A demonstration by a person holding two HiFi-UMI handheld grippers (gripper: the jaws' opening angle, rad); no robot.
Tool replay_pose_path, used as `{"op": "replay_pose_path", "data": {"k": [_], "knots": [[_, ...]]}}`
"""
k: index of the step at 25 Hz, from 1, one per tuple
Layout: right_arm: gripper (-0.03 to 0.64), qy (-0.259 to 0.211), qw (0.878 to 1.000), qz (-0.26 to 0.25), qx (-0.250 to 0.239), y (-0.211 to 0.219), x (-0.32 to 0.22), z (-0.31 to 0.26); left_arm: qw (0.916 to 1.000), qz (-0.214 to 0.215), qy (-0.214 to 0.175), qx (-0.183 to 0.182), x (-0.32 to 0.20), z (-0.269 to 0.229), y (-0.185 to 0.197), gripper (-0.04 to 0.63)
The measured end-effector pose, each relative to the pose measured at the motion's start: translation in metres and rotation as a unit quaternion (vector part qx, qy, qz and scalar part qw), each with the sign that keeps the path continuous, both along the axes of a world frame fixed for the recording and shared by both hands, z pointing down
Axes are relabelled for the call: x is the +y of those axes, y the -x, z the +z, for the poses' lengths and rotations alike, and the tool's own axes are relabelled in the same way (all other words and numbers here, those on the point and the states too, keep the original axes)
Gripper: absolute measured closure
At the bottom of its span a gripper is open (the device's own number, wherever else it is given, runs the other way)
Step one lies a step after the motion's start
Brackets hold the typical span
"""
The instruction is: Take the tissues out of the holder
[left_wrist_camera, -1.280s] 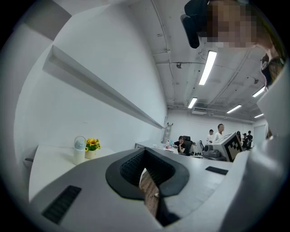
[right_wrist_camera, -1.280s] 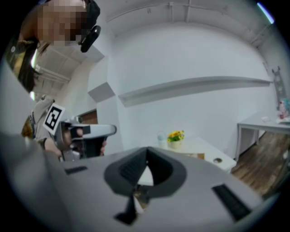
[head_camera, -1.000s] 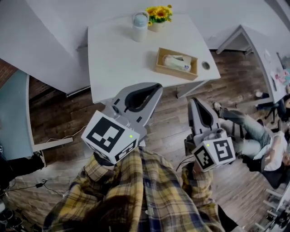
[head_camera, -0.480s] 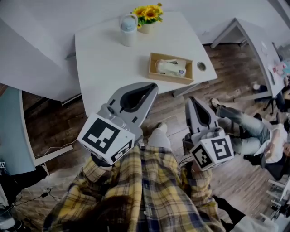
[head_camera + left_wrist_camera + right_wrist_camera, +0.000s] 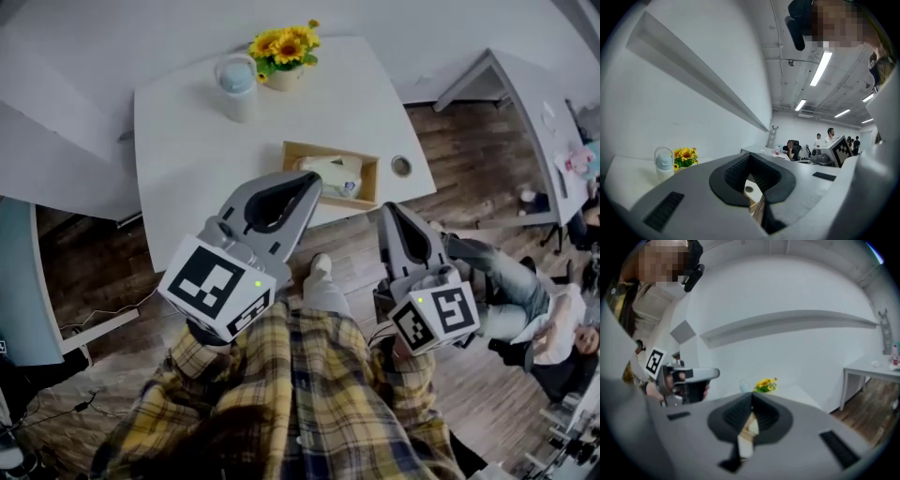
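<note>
Both closed and empty: left gripper [image 5: 307, 180] and right gripper [image 5: 387, 208], jaws together. Tissues [image 5: 330, 174] sit untouched in the wooden holder [image 5: 371, 178] on the white worktop [image 5: 187, 141].

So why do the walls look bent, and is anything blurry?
Head view: dim, and the edges of the white table bow from the wide lens. Left gripper view: black rounded corners, the ceiling lights glare, the sunflowers are sharp. Right gripper view: softer all over, and the wall ledge bends into an arc.
</note>
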State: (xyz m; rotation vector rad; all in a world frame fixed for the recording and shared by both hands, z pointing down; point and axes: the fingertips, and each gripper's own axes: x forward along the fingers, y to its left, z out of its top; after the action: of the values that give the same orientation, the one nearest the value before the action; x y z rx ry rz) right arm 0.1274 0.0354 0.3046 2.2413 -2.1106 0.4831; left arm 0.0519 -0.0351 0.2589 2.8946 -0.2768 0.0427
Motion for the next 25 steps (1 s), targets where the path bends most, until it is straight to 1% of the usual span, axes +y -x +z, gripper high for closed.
{"op": "replay_pose_path", "data": {"k": [6,11,15,19,25], "knots": [[0.604,-0.004,1.0,-0.028,0.006,-0.051,-0.016,-0.009,0.9995,-0.032,-0.006,0.003,-0.016,-0.009,-0.044,0.581],[0.604,-0.003,0.998,-0.062,0.007,-0.079,-0.024,-0.007,0.9978,-0.065,-0.009,0.003,-0.022,-0.01,-0.069,0.581],[0.604,-0.001,0.996,-0.086,0.004,-0.092,-0.034,-0.003,0.9956,-0.093,-0.007,-0.001,-0.031,-0.006,-0.076,0.581],[0.604,0.006,0.995,-0.104,-0.004,-0.096,-0.047,0.004,0.9936,-0.112,-0.001,-0.008,-0.045,-0.001,-0.078,0.581],[0.604,0.012,0.992,-0.123,-0.012,-0.095,-0.089,0.009,0.9919,-0.127,-0.002,-0.013,-0.081,-0.001,-0.077,0.581]]}}
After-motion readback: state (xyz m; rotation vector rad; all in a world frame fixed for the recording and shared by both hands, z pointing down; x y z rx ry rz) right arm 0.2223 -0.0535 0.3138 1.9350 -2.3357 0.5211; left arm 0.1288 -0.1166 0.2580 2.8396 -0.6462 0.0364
